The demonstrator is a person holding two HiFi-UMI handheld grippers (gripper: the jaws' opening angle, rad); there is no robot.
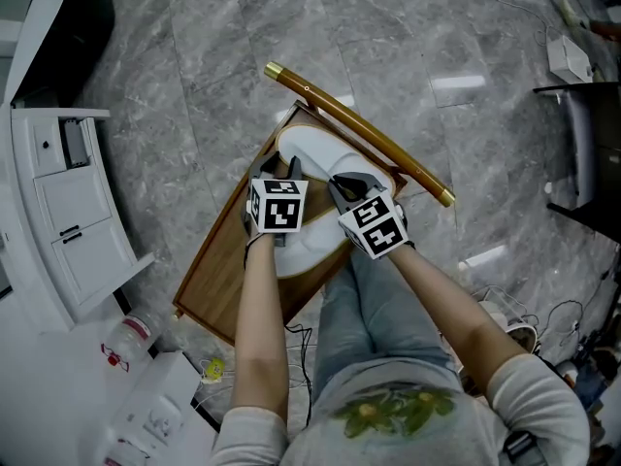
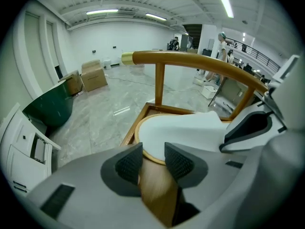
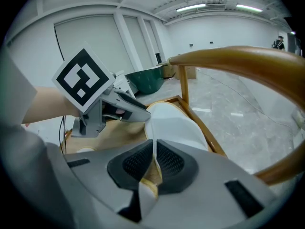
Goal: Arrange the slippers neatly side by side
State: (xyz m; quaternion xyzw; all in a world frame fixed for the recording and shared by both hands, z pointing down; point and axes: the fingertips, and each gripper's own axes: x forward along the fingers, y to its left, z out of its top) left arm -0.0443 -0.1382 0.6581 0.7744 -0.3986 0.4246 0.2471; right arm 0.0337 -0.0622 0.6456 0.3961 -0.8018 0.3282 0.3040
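A white slipper point(image 1: 325, 153) with a tan-rimmed sole lies on the wooden chair seat point(image 1: 228, 270), toe toward the curved back rail. My right gripper point(image 3: 153, 162) is shut on that slipper's thin near edge point(image 3: 174, 125); the white fabric is pinched between the pads. My left gripper point(image 2: 147, 159) stands open just short of the slipper point(image 2: 181, 132), with only bare wood between its fingers. In the head view both grippers, left point(image 1: 281, 171) and right point(image 1: 349, 184), hover close together over the seat. More white point(image 1: 303, 249) shows below them; I cannot tell whether it is a second slipper.
The chair's curved back rail point(image 1: 359, 129) runs across just beyond the slipper. A white cabinet point(image 1: 58, 212) stands at the left, a dark chair point(image 1: 582, 153) at the right, and cables point(image 1: 553, 323) lie on the marble floor. A green bin point(image 2: 47, 111) and cardboard boxes point(image 2: 93, 75) sit farther off.
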